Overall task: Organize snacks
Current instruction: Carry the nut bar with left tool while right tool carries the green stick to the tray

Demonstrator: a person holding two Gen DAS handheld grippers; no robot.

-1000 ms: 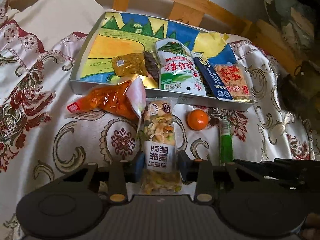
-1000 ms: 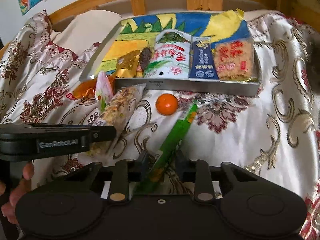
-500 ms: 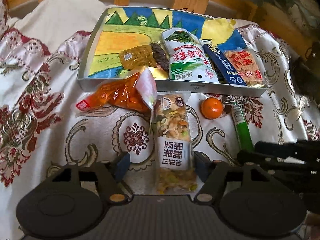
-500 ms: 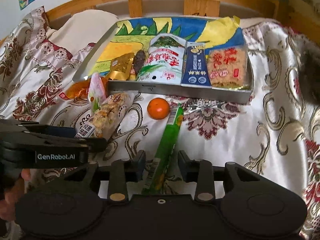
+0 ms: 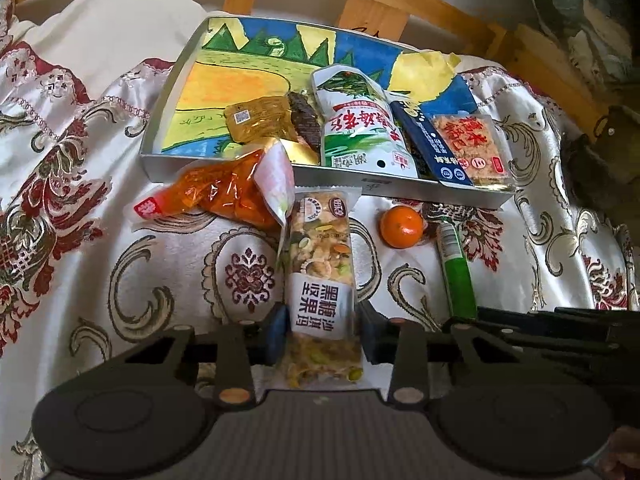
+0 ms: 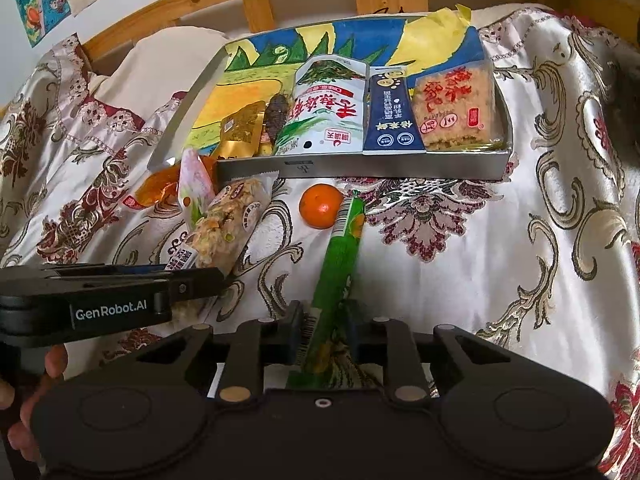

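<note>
A shallow tray (image 5: 224,168) (image 6: 384,169) with a painted landscape floor lies on the patterned bedspread and holds several snack packs. My left gripper (image 5: 322,330) is shut on a clear nut-bar pack (image 5: 322,276), which also shows in the right wrist view (image 6: 224,226). My right gripper (image 6: 322,330) is shut on a long green snack stick (image 6: 338,268), also visible in the left wrist view (image 5: 456,270). The left gripper body (image 6: 100,300) is at the left of the right wrist view.
A mandarin (image 5: 401,227) (image 6: 321,211) and an orange snack bag (image 5: 212,196) lie on the cloth in front of the tray. A wooden bed rail (image 6: 256,4) runs behind. A white pillow (image 5: 100,64) sits at the back left.
Both grippers were open around their snacks half a second ago; now each has closed on its snack, the left on the nut bar, the right on the green stick.
</note>
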